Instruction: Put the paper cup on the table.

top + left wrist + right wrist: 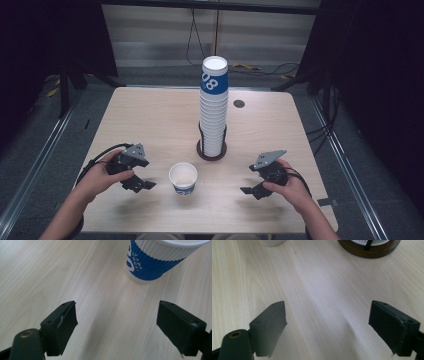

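A pale wood-grain bench [150, 120] with rounded corners stands on a grey floor [60, 145], with a dark round spot [239, 104] near its far right edge. Behind it runs a light panelled wall [160, 35] with black cables [197, 40] hanging down, and dark curtains close the room at both sides.

In the high view, a tall stack of white ribbed paper cups [214, 107], the top one banded in blue, rises from a dark round wooden holder [211, 151] at mid-bench. A single white-and-blue ribbed paper cup [183, 179] stands upright and open-mouthed on the near part of the bench, in front of the stack and a little left of it. The left gripper [146, 185] sits just to the left of that cup, the right gripper [247, 190] well off to its right, each held in a hand.

The left gripper view brings the single cup [155, 262] close, showing its blue band and white print; it stands ahead of the jaws and to the right, apart from them. The left gripper [116, 322] is parted wide with only bare bench between its jaws. The right gripper view shows the holder's brown base [369, 248] and the cup's white foot [272, 242] at the top edge; the right gripper [327, 325] is likewise spread wide and holds nothing.
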`<state>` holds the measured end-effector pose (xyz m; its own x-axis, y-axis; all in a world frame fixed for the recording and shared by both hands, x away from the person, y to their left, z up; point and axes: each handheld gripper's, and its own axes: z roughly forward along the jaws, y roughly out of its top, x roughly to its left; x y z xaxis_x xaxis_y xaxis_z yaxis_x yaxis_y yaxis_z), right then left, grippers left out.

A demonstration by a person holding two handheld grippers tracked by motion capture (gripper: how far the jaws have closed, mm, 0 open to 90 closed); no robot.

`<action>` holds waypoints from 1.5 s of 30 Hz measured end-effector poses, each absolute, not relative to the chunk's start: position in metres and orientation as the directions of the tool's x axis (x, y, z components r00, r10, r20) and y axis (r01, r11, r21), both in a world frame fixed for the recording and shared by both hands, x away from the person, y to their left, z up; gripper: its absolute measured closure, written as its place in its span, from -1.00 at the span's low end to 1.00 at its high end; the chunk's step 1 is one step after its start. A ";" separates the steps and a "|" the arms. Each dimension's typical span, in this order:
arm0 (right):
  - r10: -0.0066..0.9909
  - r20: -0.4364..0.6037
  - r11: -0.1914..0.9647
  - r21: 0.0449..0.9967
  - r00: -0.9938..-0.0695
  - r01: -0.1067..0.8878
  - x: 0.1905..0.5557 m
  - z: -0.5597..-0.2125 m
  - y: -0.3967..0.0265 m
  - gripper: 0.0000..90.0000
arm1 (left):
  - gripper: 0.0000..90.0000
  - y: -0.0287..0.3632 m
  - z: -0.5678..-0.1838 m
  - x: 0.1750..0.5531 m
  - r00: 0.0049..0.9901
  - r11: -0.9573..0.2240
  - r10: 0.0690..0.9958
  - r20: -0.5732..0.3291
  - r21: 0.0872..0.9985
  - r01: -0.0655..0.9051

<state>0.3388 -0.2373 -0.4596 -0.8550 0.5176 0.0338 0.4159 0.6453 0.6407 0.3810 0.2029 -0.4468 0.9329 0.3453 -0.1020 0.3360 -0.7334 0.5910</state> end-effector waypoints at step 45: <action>0.617 -0.016 0.612 0.639 -0.787 0.466 0.315 -0.493 -0.281 -0.71 | -0.63 0.233 -0.496 0.366 0.896 -0.694 0.436 -0.081 0.604 0.392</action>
<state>0.3154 -0.2813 -0.4929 -0.7871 0.6166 -0.0160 0.4665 0.6120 0.6386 0.3664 0.2327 -0.4964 0.8964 0.4358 -0.0810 0.3920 -0.6941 0.6038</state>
